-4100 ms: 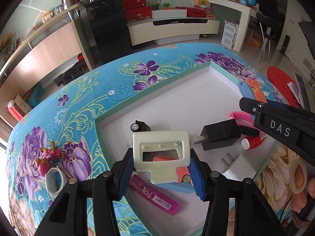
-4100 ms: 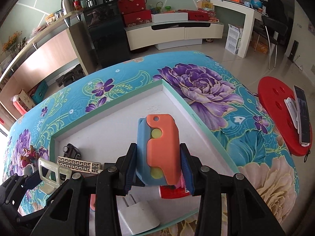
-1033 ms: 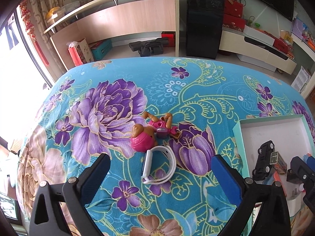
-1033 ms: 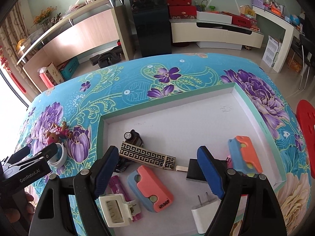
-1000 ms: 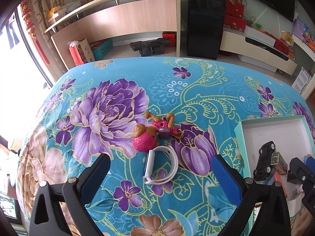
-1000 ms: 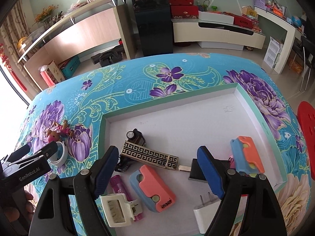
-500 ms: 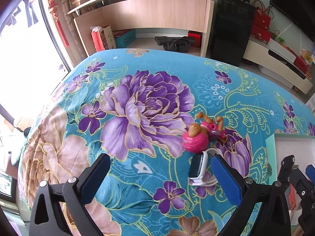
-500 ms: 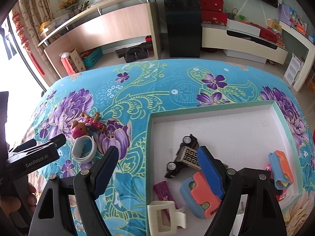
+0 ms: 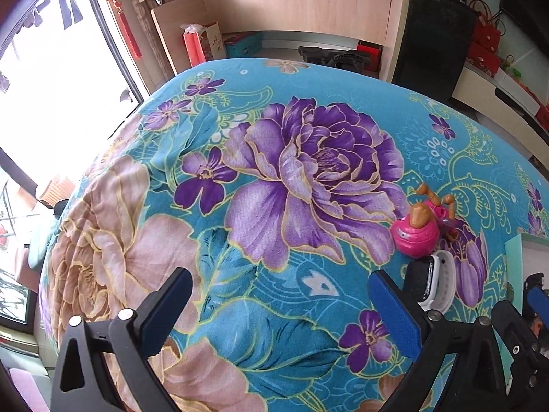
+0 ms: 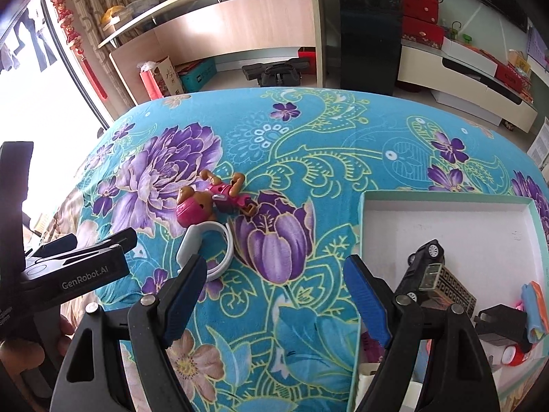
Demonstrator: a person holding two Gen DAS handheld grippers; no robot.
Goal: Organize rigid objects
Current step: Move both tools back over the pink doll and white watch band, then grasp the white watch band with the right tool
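A pink toy dog (image 10: 209, 201) and a white smartwatch (image 10: 207, 247) lie on the flowered cloth, left of the white tray (image 10: 446, 202). Both show in the left wrist view, the dog (image 9: 420, 228) and the watch (image 9: 434, 279) just beyond my right fingertip. My left gripper (image 9: 279, 309) is open and empty over the cloth, left of both. My right gripper (image 10: 274, 292) is open and empty, with the watch at its left fingertip (image 10: 185, 285). The tray holds a black toy car (image 10: 423, 257), a patterned box (image 10: 449, 286) and a blue-orange piece (image 10: 535, 304).
The left gripper's body (image 10: 65, 271) is at the left in the right wrist view. A black adapter (image 10: 501, 322) and a pink item (image 10: 369, 341) lie at the tray's near side. The table edge drops off at the left by a bright window (image 9: 51, 103).
Both grippers have let go of the items they put in the tray and swung left. The left one has passed the toy dog and watch, which now sit at its right edge.
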